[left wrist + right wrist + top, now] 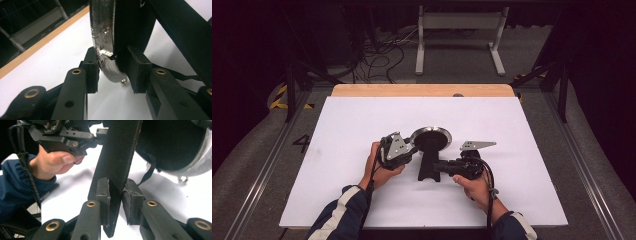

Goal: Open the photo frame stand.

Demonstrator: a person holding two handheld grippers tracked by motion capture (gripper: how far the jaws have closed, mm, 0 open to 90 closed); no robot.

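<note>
White-covered counter (362, 200), dark lab floor behind. Right hand-held gripper (443, 167) clamps the black handle (117, 170) side-on, near its base. Handle's long axis runs up-counter from there to the foil-rimmed pan head (430, 137). Left hand-held gripper (413, 149) pinches that rim (103, 37) from the left.

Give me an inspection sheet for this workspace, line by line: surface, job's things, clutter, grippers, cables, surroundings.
Surface: white sheet over a wooden table.
Job's things: round silver-rimmed black disc with a black handle, held up on edge.
Clutter: nothing seen.
Grippers: left hand-held gripper clamped on the disc's silver rim; right hand-held gripper clamped on the handle.
Cables: one cable trails from the right hand-held gripper; loose wires on the floor.
Surroundings: white frame stand behind the table, dark room.
</note>
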